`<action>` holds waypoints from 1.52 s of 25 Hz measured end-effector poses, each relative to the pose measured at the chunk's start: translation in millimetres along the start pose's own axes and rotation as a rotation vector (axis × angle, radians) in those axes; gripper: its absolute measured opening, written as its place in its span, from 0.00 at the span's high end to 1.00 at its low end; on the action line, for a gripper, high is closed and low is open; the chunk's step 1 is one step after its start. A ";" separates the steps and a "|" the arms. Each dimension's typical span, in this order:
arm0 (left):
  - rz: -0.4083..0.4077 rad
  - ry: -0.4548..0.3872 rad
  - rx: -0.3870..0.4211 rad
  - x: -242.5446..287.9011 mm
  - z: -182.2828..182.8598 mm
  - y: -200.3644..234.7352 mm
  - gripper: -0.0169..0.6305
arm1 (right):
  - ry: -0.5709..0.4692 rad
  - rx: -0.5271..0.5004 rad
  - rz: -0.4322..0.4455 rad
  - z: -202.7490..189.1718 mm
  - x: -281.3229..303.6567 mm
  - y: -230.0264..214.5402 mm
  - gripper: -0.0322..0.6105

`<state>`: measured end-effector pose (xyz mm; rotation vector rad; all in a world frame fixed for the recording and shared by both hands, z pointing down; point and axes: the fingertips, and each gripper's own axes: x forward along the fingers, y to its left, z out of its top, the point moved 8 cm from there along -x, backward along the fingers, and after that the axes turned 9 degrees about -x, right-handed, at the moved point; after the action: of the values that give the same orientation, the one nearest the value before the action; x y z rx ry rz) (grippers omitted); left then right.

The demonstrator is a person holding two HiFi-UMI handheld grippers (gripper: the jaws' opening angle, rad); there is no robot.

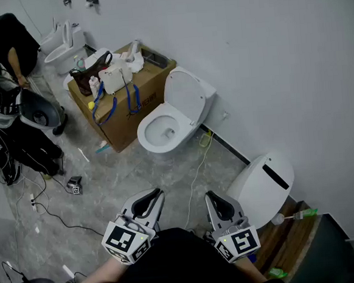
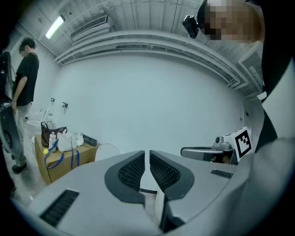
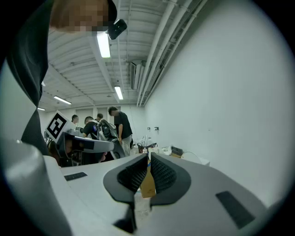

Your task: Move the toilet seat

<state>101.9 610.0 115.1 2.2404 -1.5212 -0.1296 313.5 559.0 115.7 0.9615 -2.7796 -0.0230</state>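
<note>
Partly, toilet (image 2: 107,150) behind left tool (image 2: 144,154).

Toilet bowl (image 1: 147,133) and raised toilet seat (image 1: 184,94): a smooth, glossy white finish is noted. Cardboard box (image 1: 139,104): matt brown paperboard is seen. Floor (image 1: 116,179): grey veined stone look, a slight sheen is shown. Wall (image 1: 267,51): matt white. Left gripper (image 2: 147,154) and right gripper (image 3: 148,159): matt grey plastic shells are seen; pads (image 2: 131,170) are black and finely ribbed.

Three toilets (image 1: 186,97) (image 1: 60,55) (image 1: 260,189), one cardboard box (image 1: 151,79)
</note>
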 end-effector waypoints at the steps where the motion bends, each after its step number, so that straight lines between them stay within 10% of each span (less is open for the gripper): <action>1: 0.001 -0.001 0.000 -0.4 1.4 1.3 0.91 | -0.004 -0.003 0.004 1.6 1.5 0.4 0.88; 38: -0.007 -0.005 -0.067 -55.0 8.6 118.8 0.91 | 0.043 0.041 -0.044 9.6 93.1 73.5 0.87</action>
<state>-25.2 620.7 145.7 2.1952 -1.4893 -0.1856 195.2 559.4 129.1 1.0201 -2.7295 0.0478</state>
